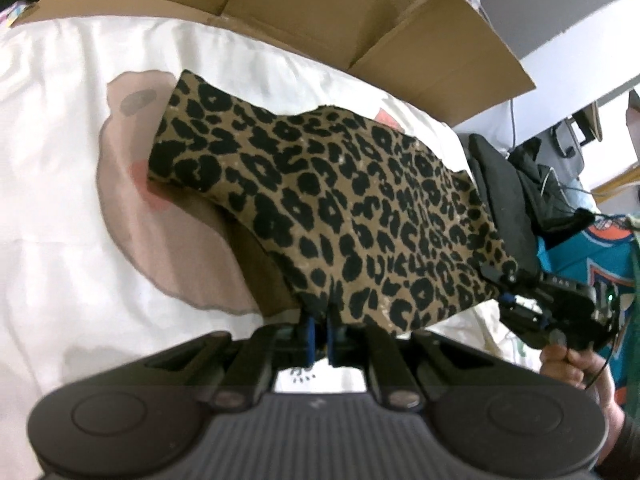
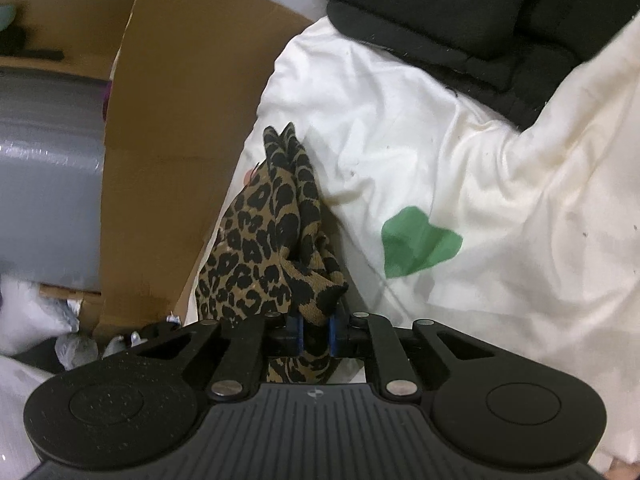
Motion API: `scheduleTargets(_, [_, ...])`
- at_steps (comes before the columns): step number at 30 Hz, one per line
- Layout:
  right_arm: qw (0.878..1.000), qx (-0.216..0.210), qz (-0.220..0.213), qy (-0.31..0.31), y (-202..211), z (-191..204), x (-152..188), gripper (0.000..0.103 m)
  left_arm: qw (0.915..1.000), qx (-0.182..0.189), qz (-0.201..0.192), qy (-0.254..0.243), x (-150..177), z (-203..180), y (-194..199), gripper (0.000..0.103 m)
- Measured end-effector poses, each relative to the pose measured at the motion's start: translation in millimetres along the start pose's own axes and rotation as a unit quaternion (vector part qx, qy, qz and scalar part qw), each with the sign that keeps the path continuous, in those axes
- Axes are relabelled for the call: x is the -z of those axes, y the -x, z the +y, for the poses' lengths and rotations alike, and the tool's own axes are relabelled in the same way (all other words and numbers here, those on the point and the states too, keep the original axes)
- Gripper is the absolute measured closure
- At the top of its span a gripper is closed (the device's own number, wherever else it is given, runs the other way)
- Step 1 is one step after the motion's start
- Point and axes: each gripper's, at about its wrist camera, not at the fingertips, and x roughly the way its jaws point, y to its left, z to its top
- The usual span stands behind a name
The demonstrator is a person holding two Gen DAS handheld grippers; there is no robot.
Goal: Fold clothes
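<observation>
Together, the left gripper and right gripper each have fingers clamped on an edge of a leopard-print garment, holding it stretched above a white bedsheet beside a cardboard box.

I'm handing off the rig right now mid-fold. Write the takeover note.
Left gripper: shut on one edge of the leopard-print garment.
Right gripper: shut on another bunched edge of it.
Garment hangs stretched between both, partly lifted off the white bedsheet; cardboard box behind.
Done: both edges gripped.
Left: fold it over, lay flat, release.
</observation>
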Motion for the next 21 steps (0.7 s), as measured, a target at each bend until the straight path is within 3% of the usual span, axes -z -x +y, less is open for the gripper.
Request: scheduleTargets(21, [0.998, 0.014, 0.067, 0.011, 27.2, 8.3, 49.1, 0.094, 0.9961, -0.04, 0.078, 0.006, 25.6, -18.2, 17.2, 0.098])
